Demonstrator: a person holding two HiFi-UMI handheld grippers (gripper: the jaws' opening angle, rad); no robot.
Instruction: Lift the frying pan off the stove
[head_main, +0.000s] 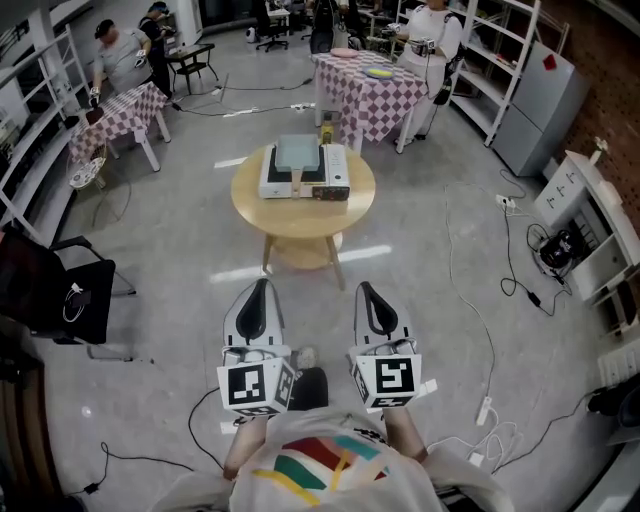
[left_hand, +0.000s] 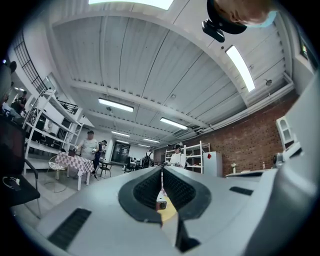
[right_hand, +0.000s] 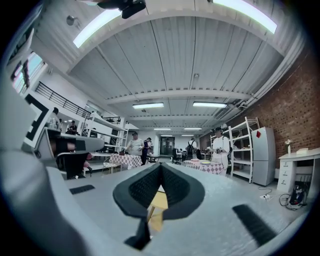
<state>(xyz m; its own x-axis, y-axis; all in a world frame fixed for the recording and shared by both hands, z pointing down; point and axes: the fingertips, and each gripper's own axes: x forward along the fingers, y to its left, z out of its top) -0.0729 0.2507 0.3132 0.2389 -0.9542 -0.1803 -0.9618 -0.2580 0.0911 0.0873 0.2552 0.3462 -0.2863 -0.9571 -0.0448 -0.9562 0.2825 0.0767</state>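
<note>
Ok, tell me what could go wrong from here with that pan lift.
Both the left tool and right tool are shut, well short of the frying pan; reaching in shut would just push it. Cables lie on the floor beside the path to the table: a trip hazard.

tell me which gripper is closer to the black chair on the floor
Left. The black chair stands off to the left of the left gripper. The right gripper is held alongside the left one, on the side away from the chair, so it is farther off.
</note>
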